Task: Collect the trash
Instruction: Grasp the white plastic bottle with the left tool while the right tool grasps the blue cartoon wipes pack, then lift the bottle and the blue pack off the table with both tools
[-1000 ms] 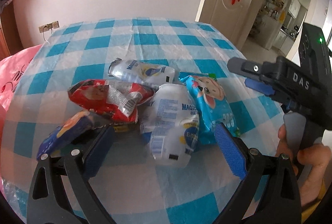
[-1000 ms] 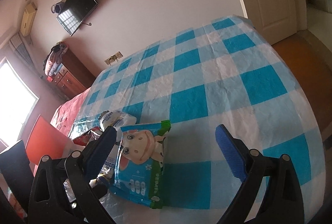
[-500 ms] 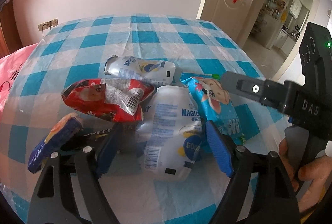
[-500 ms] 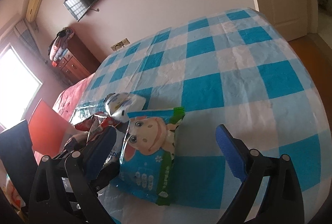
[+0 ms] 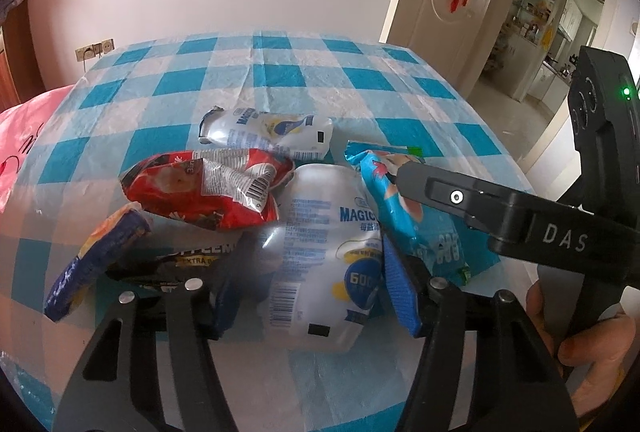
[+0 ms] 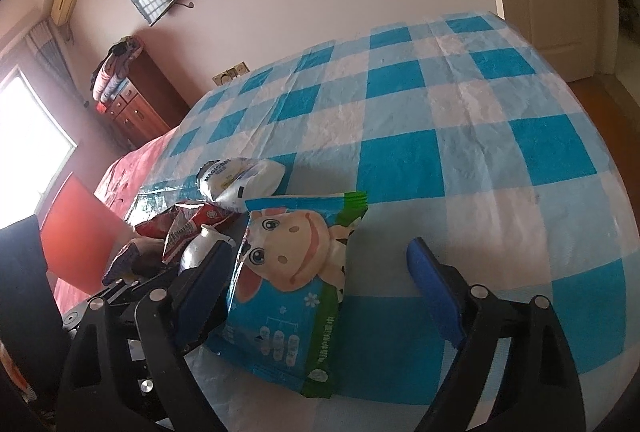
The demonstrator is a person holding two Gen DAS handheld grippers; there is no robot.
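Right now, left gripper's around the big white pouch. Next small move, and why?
Probably finish closing the left gripper. Its blue fingers already flank the white pouch, which sits between them on the tablecloth, but a gap seems to remain on the left side. The right gripper is open around the blue cow pack, so it isn't in the way.

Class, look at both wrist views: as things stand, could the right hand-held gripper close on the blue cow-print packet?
Probably yes. The right hand-held gripper is open with the blue cow-print packet lying between its fingers on the checked tablecloth. The only crowding is the white pouch against its left finger.
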